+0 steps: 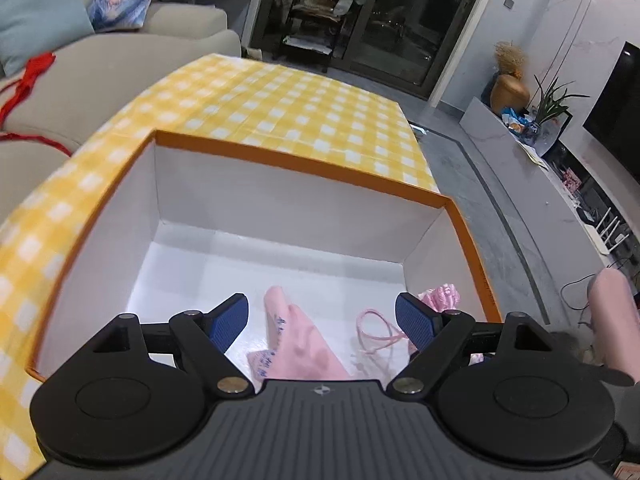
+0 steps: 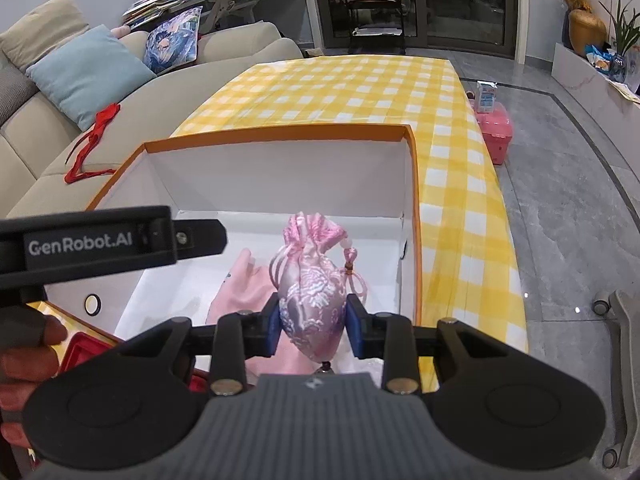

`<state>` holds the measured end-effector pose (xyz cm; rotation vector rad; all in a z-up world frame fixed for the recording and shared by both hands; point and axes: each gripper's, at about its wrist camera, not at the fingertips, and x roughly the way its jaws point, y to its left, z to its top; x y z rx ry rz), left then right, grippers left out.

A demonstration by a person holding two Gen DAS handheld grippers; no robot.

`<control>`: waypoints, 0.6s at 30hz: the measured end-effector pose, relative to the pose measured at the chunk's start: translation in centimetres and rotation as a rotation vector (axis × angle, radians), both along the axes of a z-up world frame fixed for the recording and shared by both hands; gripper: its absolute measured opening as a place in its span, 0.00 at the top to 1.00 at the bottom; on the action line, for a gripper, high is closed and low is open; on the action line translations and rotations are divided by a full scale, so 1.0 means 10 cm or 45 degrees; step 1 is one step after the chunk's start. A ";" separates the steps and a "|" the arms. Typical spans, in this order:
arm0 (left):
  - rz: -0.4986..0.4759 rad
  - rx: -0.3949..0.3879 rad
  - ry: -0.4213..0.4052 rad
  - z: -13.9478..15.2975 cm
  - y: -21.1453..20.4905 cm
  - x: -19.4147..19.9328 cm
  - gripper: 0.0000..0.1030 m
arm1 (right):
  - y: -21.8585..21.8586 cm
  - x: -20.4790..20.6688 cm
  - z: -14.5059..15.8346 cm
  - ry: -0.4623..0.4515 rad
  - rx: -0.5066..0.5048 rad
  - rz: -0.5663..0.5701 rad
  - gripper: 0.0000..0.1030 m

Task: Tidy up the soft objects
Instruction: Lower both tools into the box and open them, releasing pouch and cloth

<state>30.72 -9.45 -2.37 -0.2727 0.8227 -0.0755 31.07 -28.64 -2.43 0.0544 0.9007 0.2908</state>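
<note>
pink pouch (image 2: pixel 312 300) between right fingers (image 2: pixel 273 326)

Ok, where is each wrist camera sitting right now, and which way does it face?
Left wrist: on the left gripper, jaws wide open, angled down into the box at the pink cloth; no hand shows.
Right wrist: on the right gripper, angled down over the box, shut on the pink pouch; gloved fingers and the left gripper's body show at left.
Shared: box, pink cloth, yellow checked tablecloth, sofa.
</note>
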 end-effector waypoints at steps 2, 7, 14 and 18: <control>0.004 -0.025 0.007 0.00 0.02 0.00 0.05 | 0.01 0.00 0.00 -0.002 -0.004 -0.003 0.69; 0.003 -0.100 0.017 0.01 0.08 -0.02 0.05 | 0.06 -0.01 0.00 -0.007 -0.029 -0.014 0.66; -0.052 -0.150 -0.022 0.04 0.10 -0.07 0.05 | 0.16 -0.05 0.00 -0.031 -0.038 0.011 0.35; -0.027 -0.185 -0.028 0.08 0.13 -0.08 0.05 | 0.21 -0.07 -0.01 -0.049 -0.042 0.031 0.22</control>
